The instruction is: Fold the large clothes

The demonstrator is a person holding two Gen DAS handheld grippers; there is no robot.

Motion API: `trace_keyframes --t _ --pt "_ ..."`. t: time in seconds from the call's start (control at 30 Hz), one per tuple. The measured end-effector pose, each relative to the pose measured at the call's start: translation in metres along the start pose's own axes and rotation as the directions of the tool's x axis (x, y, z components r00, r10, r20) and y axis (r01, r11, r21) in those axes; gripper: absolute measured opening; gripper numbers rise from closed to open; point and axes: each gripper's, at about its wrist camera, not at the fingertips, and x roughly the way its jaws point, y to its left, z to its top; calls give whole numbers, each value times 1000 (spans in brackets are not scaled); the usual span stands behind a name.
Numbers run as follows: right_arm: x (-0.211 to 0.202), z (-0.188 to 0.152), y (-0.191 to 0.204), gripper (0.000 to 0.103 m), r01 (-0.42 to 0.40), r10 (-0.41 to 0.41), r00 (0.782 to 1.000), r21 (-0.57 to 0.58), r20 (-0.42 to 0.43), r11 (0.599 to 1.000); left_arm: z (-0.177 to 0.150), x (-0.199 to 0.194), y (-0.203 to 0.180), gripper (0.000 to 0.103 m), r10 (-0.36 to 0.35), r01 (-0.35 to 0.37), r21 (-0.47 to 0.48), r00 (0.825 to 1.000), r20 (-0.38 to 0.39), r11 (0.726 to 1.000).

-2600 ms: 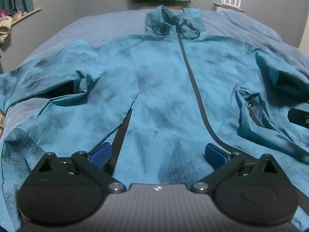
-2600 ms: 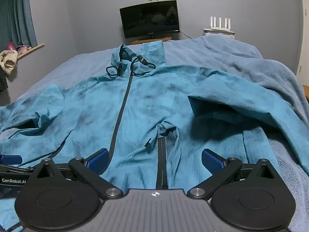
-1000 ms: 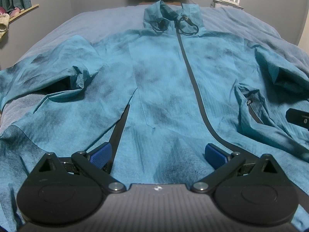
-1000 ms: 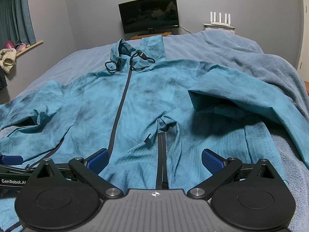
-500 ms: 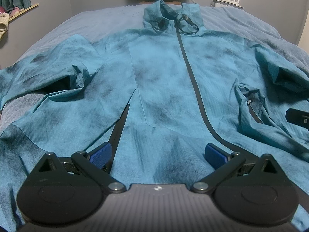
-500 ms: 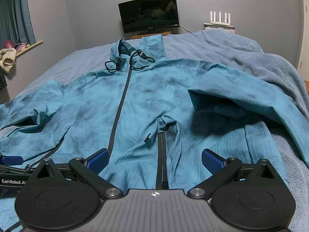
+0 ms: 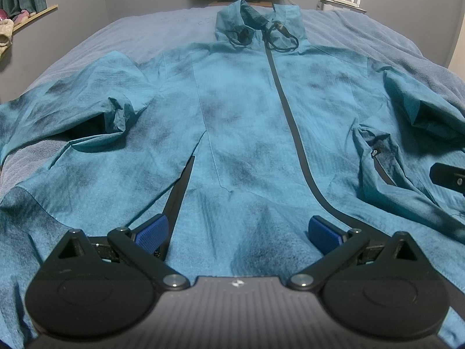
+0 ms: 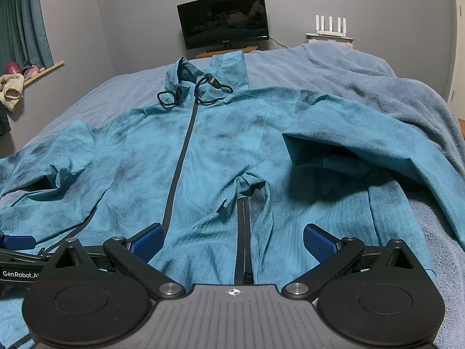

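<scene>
A large teal zip-up jacket point(image 7: 247, 122) lies face up and spread out on the bed, hood far from me, black zipper point(image 7: 287, 110) down its middle. It also shows in the right wrist view point(image 8: 221, 151). My left gripper point(image 7: 237, 232) is open and empty, low over the jacket's hem, left of the zipper. My right gripper point(image 8: 232, 240) is open and empty over the hem at the right pocket zipper point(image 8: 242, 232). The right sleeve point(image 8: 372, 145) lies folded over the body. The left sleeve point(image 7: 72, 107) lies bunched to the left.
The bed is covered with a grey-blue blanket point(image 8: 363, 78), heaped at the right. A dark monitor point(image 8: 223, 20) and a white router point(image 8: 330, 29) stand by the far wall. A curtain point(image 8: 23, 20) and a shelf with small items are at the left.
Both grippers have shifted only slightly over the hem, with the views tilting a little. The jacket lies as before and both grippers stay open.
</scene>
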Motion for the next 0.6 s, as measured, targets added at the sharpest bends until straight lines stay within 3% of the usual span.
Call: trace_keyframes --t 0.6 --pt "0 1 -2 103 -5 5 1000 10 -5 1000 -1 0 -1 103 4 -4 5 1000 1 1000"
